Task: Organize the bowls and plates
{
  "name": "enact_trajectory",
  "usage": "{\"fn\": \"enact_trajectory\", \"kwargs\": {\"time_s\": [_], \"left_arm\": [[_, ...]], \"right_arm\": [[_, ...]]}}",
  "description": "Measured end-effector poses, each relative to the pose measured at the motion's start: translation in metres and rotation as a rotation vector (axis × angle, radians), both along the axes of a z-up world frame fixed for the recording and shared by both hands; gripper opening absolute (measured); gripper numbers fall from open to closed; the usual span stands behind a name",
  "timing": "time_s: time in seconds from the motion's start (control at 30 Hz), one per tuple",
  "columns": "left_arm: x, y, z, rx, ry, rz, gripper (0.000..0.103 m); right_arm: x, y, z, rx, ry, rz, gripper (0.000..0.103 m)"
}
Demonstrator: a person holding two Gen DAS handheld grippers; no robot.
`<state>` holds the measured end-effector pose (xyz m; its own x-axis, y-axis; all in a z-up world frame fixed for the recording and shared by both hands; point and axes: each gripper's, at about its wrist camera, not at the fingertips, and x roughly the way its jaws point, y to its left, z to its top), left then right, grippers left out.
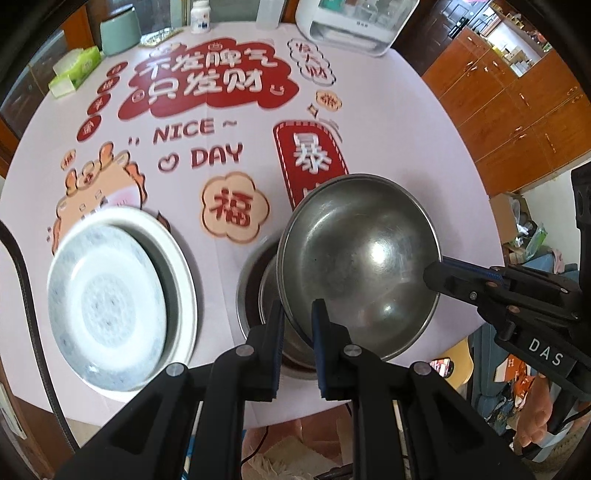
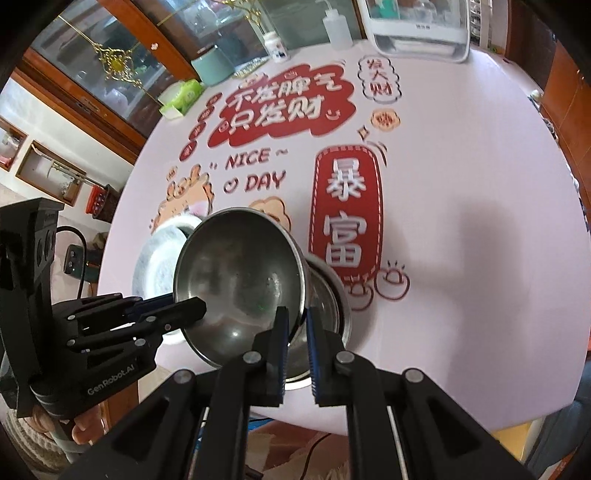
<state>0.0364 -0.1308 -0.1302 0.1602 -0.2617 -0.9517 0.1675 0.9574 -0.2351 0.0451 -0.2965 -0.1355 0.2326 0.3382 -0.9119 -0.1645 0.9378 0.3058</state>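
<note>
the left tool (image 1: 298, 325) and the right tool (image 2: 297, 328) each pinch the rim of the same round stainless steel bowl (image 1: 360, 266), held tilted between them just above a second steel bowl (image 1: 255, 295) on the round white worktop (image 1: 229, 177) with red printed lettering. left of the bowls, a patterned white ceramic plate (image 1: 107, 306) lies stacked on another. at the far edge stand a green tissue box (image 1: 77, 66), a pale green canister (image 1: 120, 31), a white pill bottle (image 1: 201, 14) and a white appliance (image 1: 354, 26).

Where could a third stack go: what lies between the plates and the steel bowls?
Bare tablecloth, printed with a peach flower badge further back. Nothing stands between the plates and the bowls; the left wrist view shows it best.
</note>
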Motion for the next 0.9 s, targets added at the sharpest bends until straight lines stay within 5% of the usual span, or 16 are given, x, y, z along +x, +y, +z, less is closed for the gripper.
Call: {"fn": "enact_trajectory", "kwargs": {"time_s": [0.33,0.9], "left_arm": [[-0.007,-0.007,-0.033,0.025,0.066,-0.007,0.013],[-0.004,-0.013,-0.042,0.055,0.083,-0.031,0.013]], "right_arm": [[-0.008,0.002,-0.030,-0.041,0.049,0.005,0.009],[-0.007,0.007,-0.041,-0.086,0.078,0.032,0.010]]}}
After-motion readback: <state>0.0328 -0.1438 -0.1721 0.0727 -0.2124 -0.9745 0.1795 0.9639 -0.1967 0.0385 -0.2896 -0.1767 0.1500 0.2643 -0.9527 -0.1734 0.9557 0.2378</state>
